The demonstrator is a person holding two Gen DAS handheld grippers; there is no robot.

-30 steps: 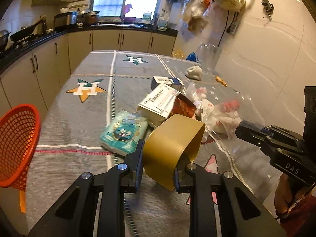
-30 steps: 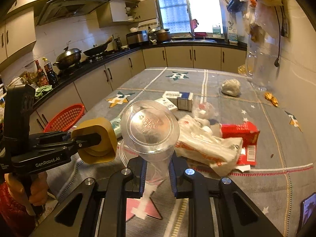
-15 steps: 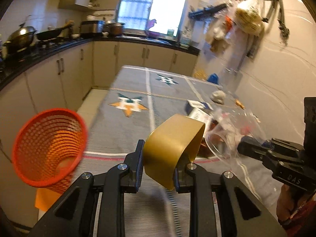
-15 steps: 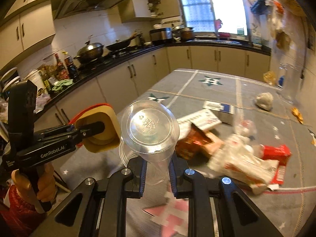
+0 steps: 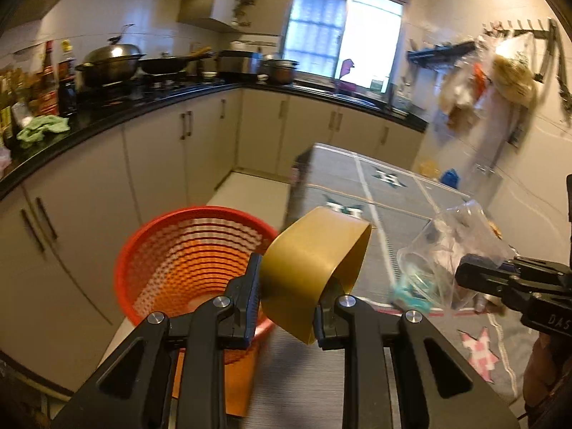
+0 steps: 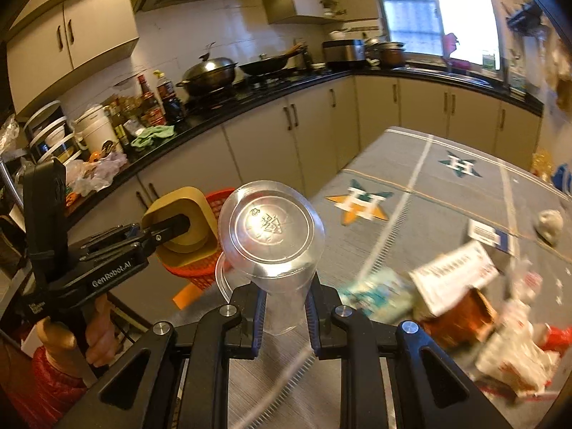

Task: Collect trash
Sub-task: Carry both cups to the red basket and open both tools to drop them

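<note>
Gripping gold cup [image 5: 314, 271], clear cup [image 6: 275, 236]

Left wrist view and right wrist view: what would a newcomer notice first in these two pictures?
In the left wrist view, the left claw clamps a gold paper cup, with a red mesh basket on the floor just behind it, beside the table. In the right wrist view, the right claw grips a clear plastic cup, its bottom facing the camera. More trash lies on the table to the right.
</note>
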